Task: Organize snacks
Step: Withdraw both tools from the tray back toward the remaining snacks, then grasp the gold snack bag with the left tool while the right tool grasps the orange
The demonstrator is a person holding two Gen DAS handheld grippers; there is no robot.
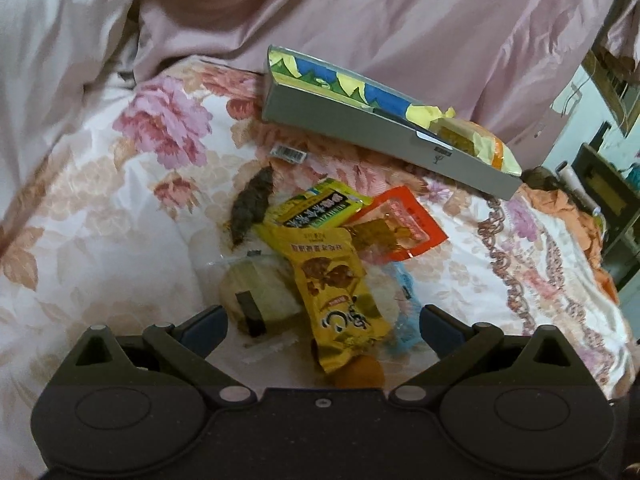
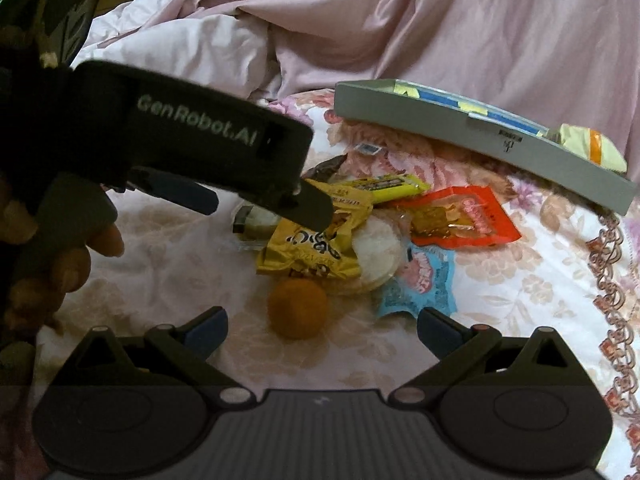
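Hovering over the snack pile on the bed, the left gripper (image 1: pixel 322 322) has jaws spread, empty — lower squarely onto the yellow nut packet (image 1: pixel 334 280), then carry it to the grey box (image 1: pixel 384 136); the right gripper (image 2: pixel 320 326) gapes too.

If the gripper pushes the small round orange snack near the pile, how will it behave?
The round orange snack looks ball-shaped, so it would probably roll rather than slide. The soft floral quilt may slow it. Its surface seems matte and crumbly, so hard squeezing might crush it.

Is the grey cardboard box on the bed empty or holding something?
Holding something: the grey cardboard box has a pale yellow snack bag sticking out its open top.
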